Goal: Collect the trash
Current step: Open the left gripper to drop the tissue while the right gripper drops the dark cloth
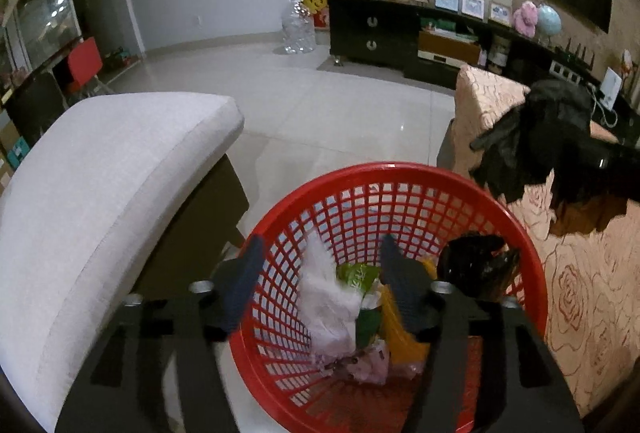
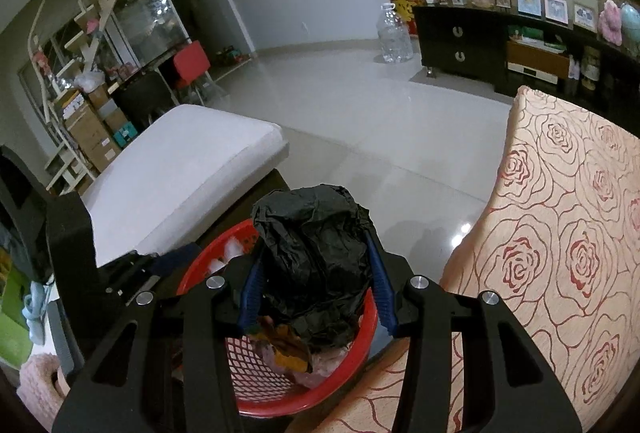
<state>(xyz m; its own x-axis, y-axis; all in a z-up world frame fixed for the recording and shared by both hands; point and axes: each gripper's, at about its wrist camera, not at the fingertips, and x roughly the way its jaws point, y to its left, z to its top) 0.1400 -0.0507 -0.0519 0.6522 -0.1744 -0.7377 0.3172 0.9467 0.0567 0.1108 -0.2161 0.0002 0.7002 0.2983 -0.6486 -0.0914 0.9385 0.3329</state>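
**Black bag held over the red basket**

And there it was: the right gripper had its blue-padded fingers clamped on either side of a crumpled black plastic bag, holding it up directly above the red basket. The bag bulged out above the fingertips, and from the left wrist view the same black bag hung in the air at the right, above and beyond the basket rim, with the dark body of the right gripper reaching in from the frame's edge.

Down at the basket, the left gripper sat wide open, one finger outside the near rim at the left, the other inside the basket; whether the left finger touched the mesh was impossible to tell. Nothing was held between them. Inside the basket lay a white plastic bag, a green wrapper, a yellow-orange piece and another dark bag against the right wall.

The basket stood on the pale tiled floor, between a white cushioned seat on the left and a rose-patterned sofa cover on the right. Beyond them, a dark cabinet ran along the far wall with a large clear water bottle just beside it
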